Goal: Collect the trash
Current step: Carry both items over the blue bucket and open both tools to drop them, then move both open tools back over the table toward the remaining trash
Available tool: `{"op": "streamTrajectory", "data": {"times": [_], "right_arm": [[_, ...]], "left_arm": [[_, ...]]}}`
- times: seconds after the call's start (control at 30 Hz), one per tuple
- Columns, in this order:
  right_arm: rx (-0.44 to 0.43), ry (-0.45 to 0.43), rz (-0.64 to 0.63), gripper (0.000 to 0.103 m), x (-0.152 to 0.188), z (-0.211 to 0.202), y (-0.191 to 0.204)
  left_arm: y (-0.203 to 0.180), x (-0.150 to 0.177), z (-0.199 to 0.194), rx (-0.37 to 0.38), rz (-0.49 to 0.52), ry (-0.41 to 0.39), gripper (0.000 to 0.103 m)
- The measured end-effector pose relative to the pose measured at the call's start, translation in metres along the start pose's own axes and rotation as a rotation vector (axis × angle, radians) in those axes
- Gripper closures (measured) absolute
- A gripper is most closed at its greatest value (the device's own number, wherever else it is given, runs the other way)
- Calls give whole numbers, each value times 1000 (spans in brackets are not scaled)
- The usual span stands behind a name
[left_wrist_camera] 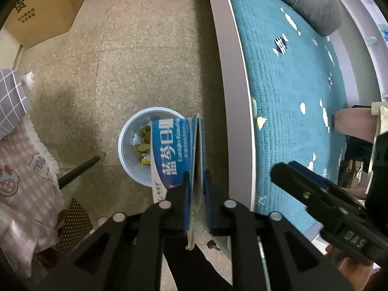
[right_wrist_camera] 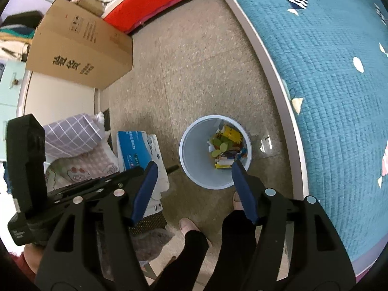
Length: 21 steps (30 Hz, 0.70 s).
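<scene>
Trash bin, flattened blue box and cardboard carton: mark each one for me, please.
Trash bin (right_wrist_camera: 194, 131): right wrist view, bare inner wall.
Flattened blue box (left_wrist_camera: 169, 145): left wrist view, printed blue face.
Cardboard carton (right_wrist_camera: 80, 48): right wrist view, printed side panel.

The trash bin (right_wrist_camera: 215, 151) is set on the floor (right_wrist_camera: 194, 72) beside the bed's (right_wrist_camera: 339, 72) edge, scraps (right_wrist_camera: 228, 148) lying in it. A cardboard box (right_wrist_camera: 80, 48) is seen beyond it; a flattened carton (left_wrist_camera: 179, 150) is held above its rim.
</scene>
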State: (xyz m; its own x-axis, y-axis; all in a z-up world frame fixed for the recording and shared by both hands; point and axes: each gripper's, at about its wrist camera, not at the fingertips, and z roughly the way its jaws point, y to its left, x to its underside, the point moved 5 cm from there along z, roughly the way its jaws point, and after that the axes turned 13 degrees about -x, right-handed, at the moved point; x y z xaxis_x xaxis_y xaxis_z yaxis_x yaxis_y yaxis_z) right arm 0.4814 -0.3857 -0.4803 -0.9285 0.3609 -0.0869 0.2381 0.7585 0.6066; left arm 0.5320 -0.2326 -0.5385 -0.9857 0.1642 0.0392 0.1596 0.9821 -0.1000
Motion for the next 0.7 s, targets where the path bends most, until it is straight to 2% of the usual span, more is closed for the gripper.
{"op": "streamTrajectory", "data": {"times": [0.03,0.07,0.1,0.2,0.4,0.6,0.7], "right_arm": [[-2,-5,6,40,0,-1,0],[-1,-6,7,40,0,-2,-1],[0,-6,10,40,1,-3,-1],[0,-5,12,40,2,-5,0],[-8,5,2,40,13,-4,13],[-30,-2,-53,40,20,-6,48],[-45,-24,-86,40,21,-11,73]], "left_arm": [[1,-1,2,-5,-5,13,71],[4,-2,4,-20,-24,27,48],[8,-2,4,-28,-47,30,41],[17,-1,0,-4,-92,25,40],[33,6,-18,-30,-108,-3,40],[50,16,-58,-18,-118,-80,40],[63,21,-90,-21,-122,-154,40]]}}
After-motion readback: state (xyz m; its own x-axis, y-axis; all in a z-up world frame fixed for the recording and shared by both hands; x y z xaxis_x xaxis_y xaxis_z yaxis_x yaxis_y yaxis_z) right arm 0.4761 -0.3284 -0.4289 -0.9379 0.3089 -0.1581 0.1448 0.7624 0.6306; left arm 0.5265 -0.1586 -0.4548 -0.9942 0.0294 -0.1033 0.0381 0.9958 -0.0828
